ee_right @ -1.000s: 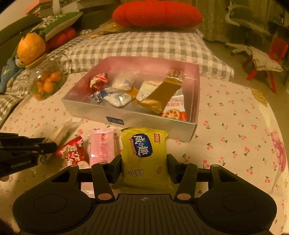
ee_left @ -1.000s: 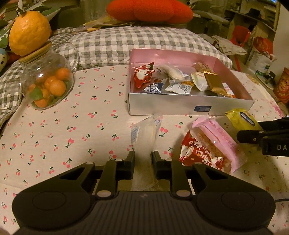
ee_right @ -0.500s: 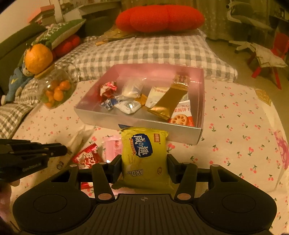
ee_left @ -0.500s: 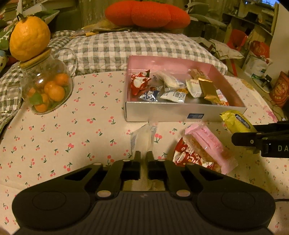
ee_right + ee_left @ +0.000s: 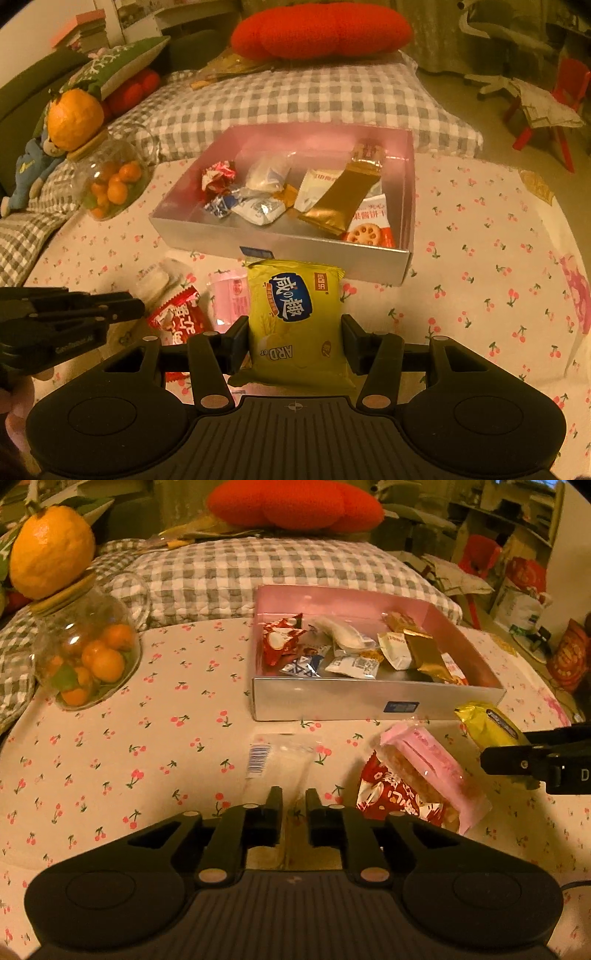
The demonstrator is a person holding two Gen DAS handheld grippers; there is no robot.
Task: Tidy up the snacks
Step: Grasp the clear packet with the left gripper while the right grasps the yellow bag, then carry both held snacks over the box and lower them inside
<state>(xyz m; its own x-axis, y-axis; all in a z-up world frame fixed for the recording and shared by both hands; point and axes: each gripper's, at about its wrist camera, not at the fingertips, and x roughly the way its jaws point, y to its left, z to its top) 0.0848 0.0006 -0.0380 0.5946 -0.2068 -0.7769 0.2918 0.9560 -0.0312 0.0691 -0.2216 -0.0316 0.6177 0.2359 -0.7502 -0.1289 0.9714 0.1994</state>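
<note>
A silver box with a pink inside (image 5: 332, 705) (image 5: 207, 236) holds several wrapped snacks. My left gripper (image 5: 293, 803) is shut on a clear plastic snack packet (image 5: 280, 757), which also shows in the right wrist view (image 5: 155, 275). My right gripper (image 5: 293, 332) is shut on a yellow snack bag (image 5: 295, 317) and holds it above the cloth just in front of the box; the bag also shows in the left wrist view (image 5: 487, 725). A pink packet (image 5: 432, 771) (image 5: 229, 295) and a red packet (image 5: 388, 797) (image 5: 177, 317) lie on the cherry-print cloth between the grippers.
A glass jar of small oranges (image 5: 85, 657) (image 5: 110, 184) with a large orange on its lid (image 5: 51, 550) stands at the left. A checked cushion (image 5: 258, 576) and a red pillow (image 5: 295, 502) lie behind the box. The cloth's right edge (image 5: 569, 266) drops off.
My left gripper has closed on the clear packet. My right gripper has lifted the yellow bag, and both views have risen above the table.
</note>
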